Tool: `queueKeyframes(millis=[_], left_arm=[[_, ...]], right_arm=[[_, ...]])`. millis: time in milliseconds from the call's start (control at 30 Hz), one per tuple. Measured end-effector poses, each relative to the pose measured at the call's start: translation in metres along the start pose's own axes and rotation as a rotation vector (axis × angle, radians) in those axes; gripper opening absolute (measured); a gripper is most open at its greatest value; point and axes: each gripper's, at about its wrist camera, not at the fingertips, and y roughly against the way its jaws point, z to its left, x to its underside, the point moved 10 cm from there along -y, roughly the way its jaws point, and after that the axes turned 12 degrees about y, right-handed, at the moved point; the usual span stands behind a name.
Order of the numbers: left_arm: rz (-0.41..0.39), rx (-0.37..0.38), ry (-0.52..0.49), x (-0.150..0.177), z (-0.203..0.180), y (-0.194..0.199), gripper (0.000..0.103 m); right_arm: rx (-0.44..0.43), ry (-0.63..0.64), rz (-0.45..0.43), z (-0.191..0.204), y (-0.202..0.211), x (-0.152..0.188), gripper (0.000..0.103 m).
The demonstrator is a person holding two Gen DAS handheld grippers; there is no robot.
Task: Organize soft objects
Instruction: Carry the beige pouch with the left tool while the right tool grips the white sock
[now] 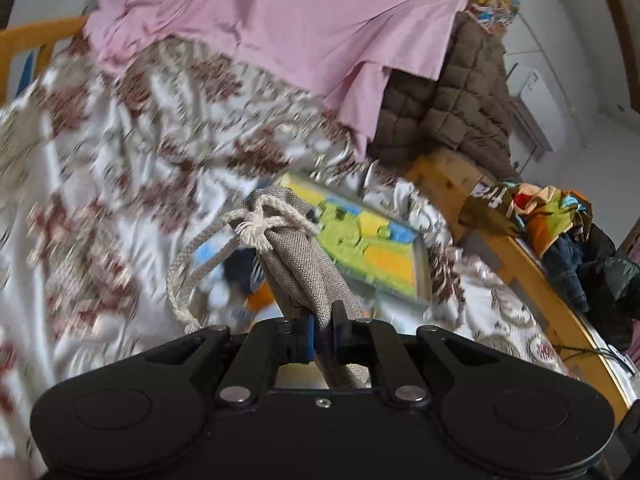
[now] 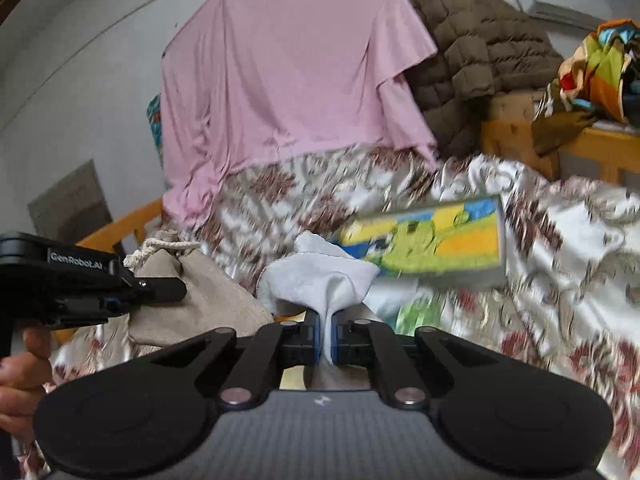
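White satin bedspread with maroon floral print (image 1: 120, 184) covers the bed; pink sheet (image 2: 288, 64) hangs behind; colourful flat picture box (image 2: 428, 240) lies on the spread. Left gripper (image 1: 323, 332) pinches the beige woven drawstring pouch (image 1: 296, 256), held above the bedspread, white cord (image 1: 208, 248) dangling. Right gripper (image 2: 327, 332) pinches a pale blue-white soft cloth (image 2: 316, 276) just beside the pouch. The likely step is bagging the cloth: the pouch mouth needs spreading first. The mouth appears cinched; motion blur obscures bedspread detail, and the pouch's lower end is hidden.
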Motion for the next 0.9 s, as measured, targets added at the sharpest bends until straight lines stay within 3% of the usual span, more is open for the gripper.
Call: queueKeyframes(millis=[233,467,667,900], left_arm=[[-0.033,0.051,-0.023,-0.042,-0.043,-0.067,0.008],[-0.013,0.082,-0.037,-0.066,-0.07,-0.16,0.009],[0.03,0.071,-0.039,-0.069,-0.072,-0.241,0.009],[0.076,0.026,-0.036,-0.055,-0.06,-0.301,0.009]], right_arm=[[0.071,-0.097,-0.038,-0.06,-0.063,-0.039,0.006],[0.103,-0.197,-0.045,-0.116,-0.135,-0.04,0.006],[0.101,-0.275,-0.026,-0.151,-0.184,-0.024,0.006],[0.086,-0.382,-0.075,-0.19,-0.212,-0.021,0.006]])
